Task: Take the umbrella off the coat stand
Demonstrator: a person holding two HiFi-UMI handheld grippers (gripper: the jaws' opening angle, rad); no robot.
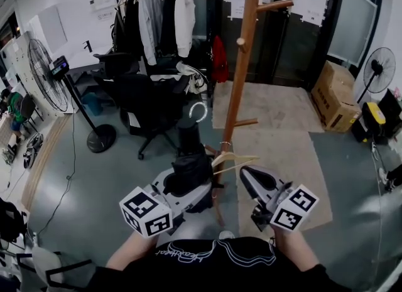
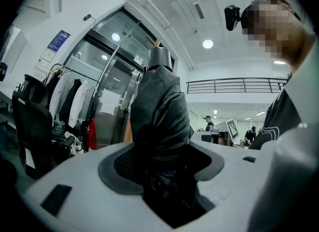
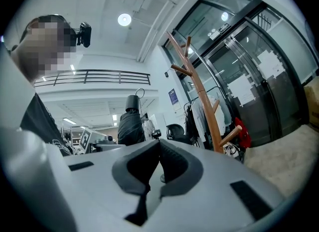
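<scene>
A folded black umbrella (image 1: 187,159) stands upright between the jaws of my left gripper (image 1: 188,187), apart from the coat stand and to its left. A white loop (image 1: 198,112) sits at the umbrella's top end. In the left gripper view the umbrella (image 2: 159,111) fills the gap, and the left gripper (image 2: 160,173) is shut on its dark folds. The wooden coat stand (image 1: 244,52) rises at the centre, with a pale hanger (image 1: 233,158) low on it. My right gripper (image 1: 249,176) is near the stand's foot; the right gripper (image 3: 159,148) has its jaws pressed together with nothing between them. The right gripper view also shows the umbrella (image 3: 130,125) and the coat stand (image 3: 200,89).
A clothes rail with coats (image 1: 164,14) and a black office chair (image 1: 147,105) stand behind. A floor fan (image 1: 50,74) is at the left, another fan (image 1: 379,70) and a cardboard box (image 1: 336,96) at the right. A beige rug (image 1: 282,140) lies under the stand.
</scene>
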